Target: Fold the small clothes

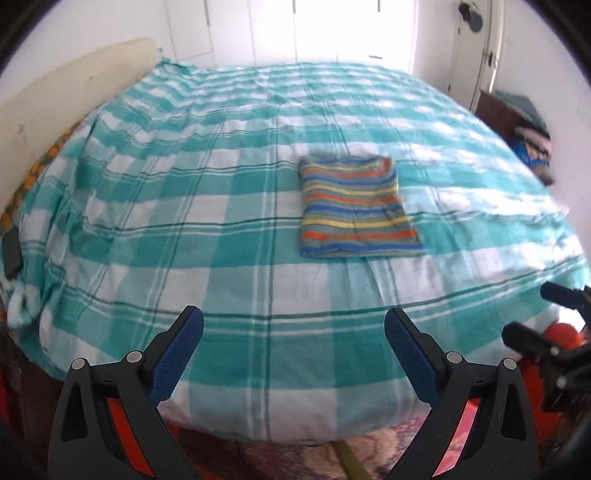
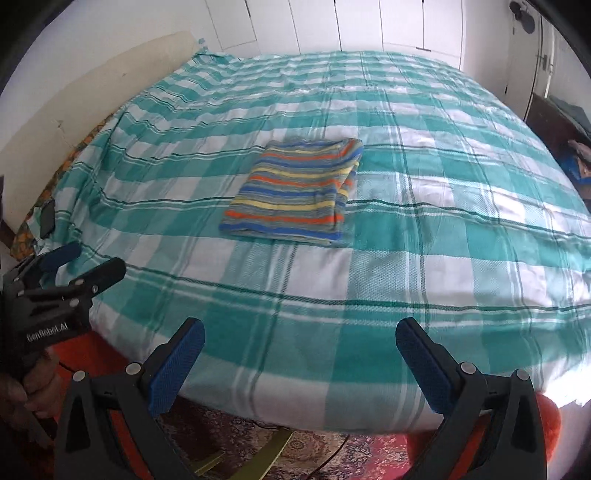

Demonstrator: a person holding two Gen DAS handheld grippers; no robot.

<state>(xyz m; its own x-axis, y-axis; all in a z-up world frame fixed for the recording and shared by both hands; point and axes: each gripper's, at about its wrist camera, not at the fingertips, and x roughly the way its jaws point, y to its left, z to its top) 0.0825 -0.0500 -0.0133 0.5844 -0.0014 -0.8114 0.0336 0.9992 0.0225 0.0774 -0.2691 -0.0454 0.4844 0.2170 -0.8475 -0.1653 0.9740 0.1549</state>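
**Both grippers wide open at the bed's near edge, folded garment lying apart**

At the bottom of the left wrist view, the left gripper (image 1: 293,354) has its blue-padded jaws spread wide with nothing between them, only bedspread beyond. The right gripper (image 2: 300,363) fills the bottom of the right wrist view the same way: jaws spread wide and holding nothing. Each gripper also shows at the other view's edge, the left one at lower left with a hand (image 2: 22,391) on its grip, the right one at lower right.

Under the fingers, at the very bottom of both frames, a patterned rug (image 2: 325,454) shows below the bed's edge.

The teal-and-white checked bedspread (image 1: 207,206) covers the bed across the middle of both frames. On it, well apart from both grippers, lies the striped garment (image 1: 356,206), folded into a flat rectangle, slightly right of centre in the left wrist view and just left of centre in the right wrist view.

Farther back, a cream headboard (image 1: 70,92) runs along the upper left, and white wardrobe doors (image 2: 369,26) stand behind the bed.
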